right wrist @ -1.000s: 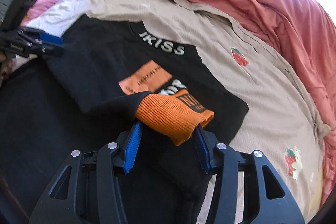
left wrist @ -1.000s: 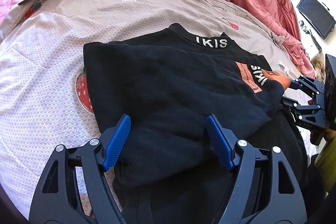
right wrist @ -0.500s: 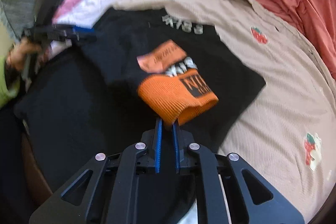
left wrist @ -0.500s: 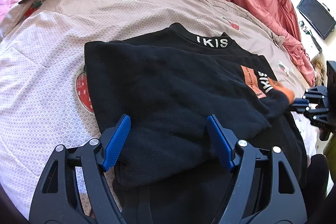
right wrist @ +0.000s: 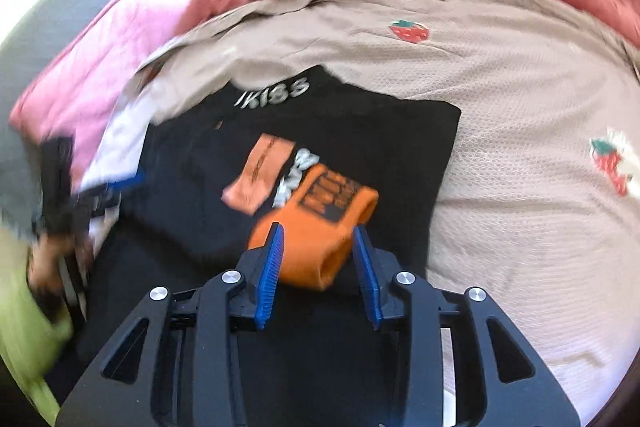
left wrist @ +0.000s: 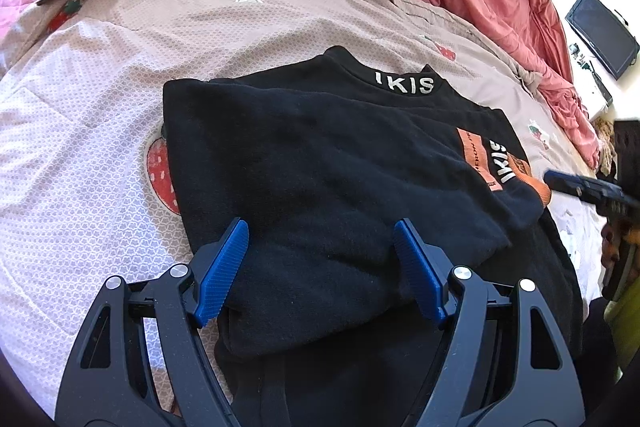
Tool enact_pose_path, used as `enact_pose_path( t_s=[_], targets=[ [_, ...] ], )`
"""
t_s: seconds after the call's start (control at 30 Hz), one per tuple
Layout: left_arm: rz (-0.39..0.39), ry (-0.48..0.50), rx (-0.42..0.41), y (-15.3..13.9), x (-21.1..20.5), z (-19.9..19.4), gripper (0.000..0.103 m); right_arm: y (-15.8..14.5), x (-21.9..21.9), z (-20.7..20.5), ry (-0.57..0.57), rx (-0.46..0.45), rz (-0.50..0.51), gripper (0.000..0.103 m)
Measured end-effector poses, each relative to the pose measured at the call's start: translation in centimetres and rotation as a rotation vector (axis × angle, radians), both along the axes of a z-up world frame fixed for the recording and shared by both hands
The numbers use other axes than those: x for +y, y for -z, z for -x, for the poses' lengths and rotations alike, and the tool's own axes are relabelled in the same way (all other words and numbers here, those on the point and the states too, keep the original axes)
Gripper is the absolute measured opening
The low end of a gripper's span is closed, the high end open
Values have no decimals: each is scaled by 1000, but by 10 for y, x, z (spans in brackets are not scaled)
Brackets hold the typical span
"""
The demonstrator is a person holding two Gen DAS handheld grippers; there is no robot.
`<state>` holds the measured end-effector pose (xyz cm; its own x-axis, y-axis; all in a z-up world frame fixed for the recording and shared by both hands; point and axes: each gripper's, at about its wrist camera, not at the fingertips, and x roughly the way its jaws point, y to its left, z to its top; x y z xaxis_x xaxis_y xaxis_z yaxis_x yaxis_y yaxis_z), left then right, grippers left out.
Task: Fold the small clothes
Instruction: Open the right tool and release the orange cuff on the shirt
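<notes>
Left gripper (left wrist: pixel 320 259) hovers with its blue pads wide apart, the folded body of the black sweatshirt (left wrist: pixel 320 167) lying under and ahead of them; no pad visibly pinches the cloth. It has kept its place over the last second. To its right, the right gripper (right wrist: pixel 318 259) has just been opening, after snapping shut half a second ago; its jaws now stand apart on either side of the orange cuff (right wrist: pixel 320 223), which rests on the sweatshirt's chest just ahead of the pads, apparently let go. That suggests the sleeve fold is laid in, leaving the body fold on the strawberry bedspread (left wrist: pixel 100 107).
</notes>
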<state>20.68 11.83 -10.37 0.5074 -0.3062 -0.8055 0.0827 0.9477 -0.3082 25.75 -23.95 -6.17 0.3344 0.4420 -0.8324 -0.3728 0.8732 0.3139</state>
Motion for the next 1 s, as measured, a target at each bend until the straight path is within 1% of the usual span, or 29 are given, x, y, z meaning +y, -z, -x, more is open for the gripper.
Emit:
enact_pose_path(
  t_s=[0.03,0.13,0.17,0.2,0.23,0.27,0.3,0.33,0.4,0.43,0.5,0.53,0.6,0.63,0.67,0.73,0.8,0.87,0.9,0.93,1.0],
  targets=[
    [-2,1,0,0,0,0,68,5,2,-9,45,25,23,45],
    [-5,4,1,1,0,1,68,26,8,-23,80,69,54,45],
    [-9,6,1,1,-1,1,68,36,11,-26,83,92,74,42],
    [-13,8,1,1,-2,0,68,41,14,-26,74,100,75,29],
    [-18,11,1,1,-2,1,68,42,19,-24,59,85,88,23],
    [-22,12,1,1,-2,1,68,38,23,-23,46,59,121,20],
    [-26,11,0,1,-3,1,68,34,25,-21,38,39,136,7],
    [-33,12,0,1,-4,1,68,28,24,-20,32,13,141,7],
    [-47,16,-3,0,-6,1,68,11,20,-18,38,-67,161,7],
    [-54,19,-5,0,-7,1,68,5,18,-20,48,-90,156,7],
    [-64,24,-13,-1,-9,2,68,3,19,-24,54,-109,204,7],
    [-79,28,-19,-2,-11,2,68,6,24,-26,44,-111,260,6],
    [-99,36,-21,-1,-13,3,68,18,34,-29,22,-120,385,2],
    [-102,35,-19,0,-13,3,68,26,36,-28,11,-122,447,0],
    [-93,34,-15,1,-12,2,68,37,37,-29,3,-113,504,0],
    [-84,31,-13,1,-10,2,68,46,34,-29,4,-110,502,0],
    [-86,31,-13,0,-11,2,68,41,30,-25,23,-134,498,0],
    [-89,26,-13,-3,-11,2,68,26,28,-16,61,-189,472,5],
    [-93,20,-19,-7,-11,2,68,12,28,-9,79,-240,428,14],
    [-92,19,-28,-11,-11,3,68,5,28,-5,86,-264,406,29],
    [-76,28,-64,-22,-13,7,68,-13,36,7,66,-315,348,41]
  ],
)
